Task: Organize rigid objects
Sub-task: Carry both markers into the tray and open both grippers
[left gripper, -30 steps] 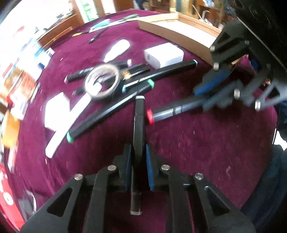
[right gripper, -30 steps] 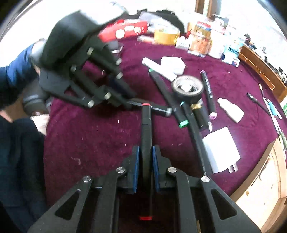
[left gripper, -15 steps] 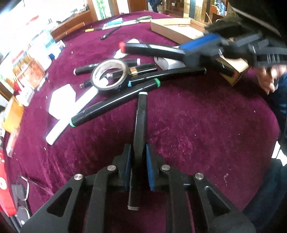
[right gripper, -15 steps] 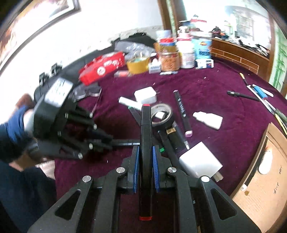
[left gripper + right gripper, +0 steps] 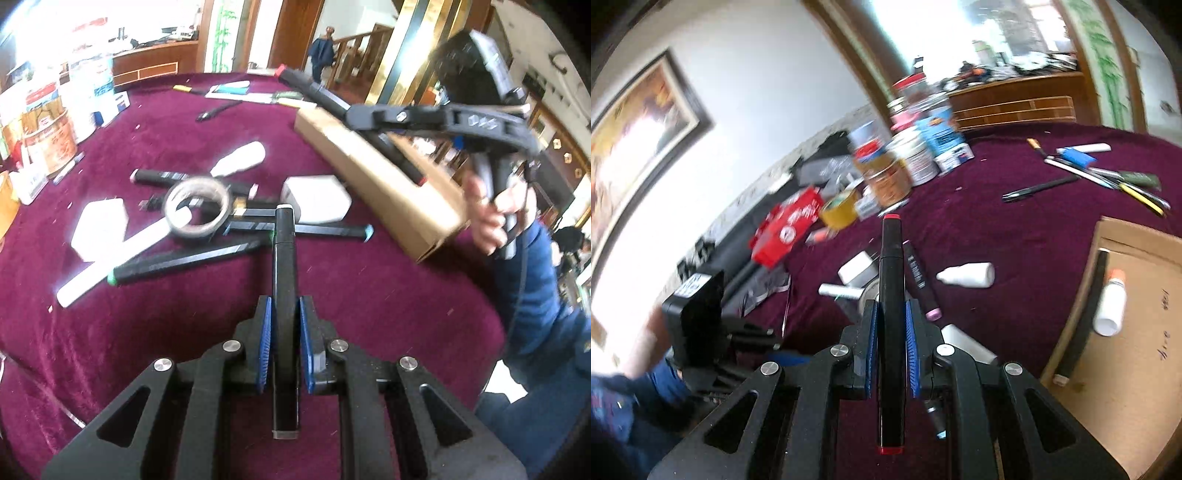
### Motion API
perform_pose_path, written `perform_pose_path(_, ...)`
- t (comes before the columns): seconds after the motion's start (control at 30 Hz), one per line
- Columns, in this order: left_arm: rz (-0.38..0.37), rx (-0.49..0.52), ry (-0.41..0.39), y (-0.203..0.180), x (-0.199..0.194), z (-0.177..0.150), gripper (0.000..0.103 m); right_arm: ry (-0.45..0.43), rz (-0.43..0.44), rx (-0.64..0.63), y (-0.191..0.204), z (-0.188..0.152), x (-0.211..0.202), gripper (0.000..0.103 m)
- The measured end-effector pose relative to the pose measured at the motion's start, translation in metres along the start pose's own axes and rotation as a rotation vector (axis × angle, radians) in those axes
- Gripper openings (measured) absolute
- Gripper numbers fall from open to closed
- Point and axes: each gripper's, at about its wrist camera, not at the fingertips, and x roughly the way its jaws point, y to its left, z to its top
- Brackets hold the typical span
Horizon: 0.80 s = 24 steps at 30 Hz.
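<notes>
My left gripper [image 5: 283,314] is shut on a black marker with white ends [image 5: 284,280], held above the maroon tablecloth near the front. My right gripper [image 5: 892,317] is shut on a black marker with red ends [image 5: 891,295]; in the left wrist view that marker [image 5: 325,98] is raised beside the cardboard box [image 5: 384,184] at the right. More black markers [image 5: 184,260], a tape roll [image 5: 197,205] and white blocks [image 5: 316,199] lie in a pile in the middle. The box [image 5: 1145,332] holds a black marker [image 5: 1082,321] and a white tube [image 5: 1110,306].
Jars and cartons [image 5: 912,155] and a red packet [image 5: 786,229] stand at the table's far side. Pens [image 5: 1108,177] lie beyond the box. A white bottle [image 5: 967,275] lies on the cloth. The table edge [image 5: 480,332] curves at the right.
My right gripper has lifted its red-ended marker up and swung it toward the cardboard box. My left gripper has risen a little with its marker still in it.
</notes>
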Motion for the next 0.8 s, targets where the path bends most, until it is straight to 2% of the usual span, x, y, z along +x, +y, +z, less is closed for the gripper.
perform_pose_path(0.2, -0.080, -0.049, -0.055, -0.017, 0.000, 0.031, 0.012, -0.059, -0.060, 0.113, -0.034, 0.008, -0.024, 0.013)
perform_pose_path(0.33, -0.132, -0.079, -0.072, -0.032, 0.017, 0.062, 0.012, -0.088, -0.108, 0.185, -0.053, 0.011, -0.037, 0.013)
perform_pose_path(0.47, -0.185, -0.112, -0.054, -0.047, 0.046, 0.091, 0.012, -0.110, -0.262, 0.238, -0.079, 0.011, -0.051, 0.013)
perform_pose_path(0.6, -0.221, -0.159, -0.035, -0.058, 0.076, 0.116, 0.012, -0.104, -0.378, 0.323, -0.110, 0.008, -0.064, 0.013)
perform_pose_path(0.8, -0.232, -0.218, -0.010, -0.074, 0.118, 0.144, 0.012, -0.058, -0.471, 0.396, -0.136, 0.001, -0.067, 0.013)
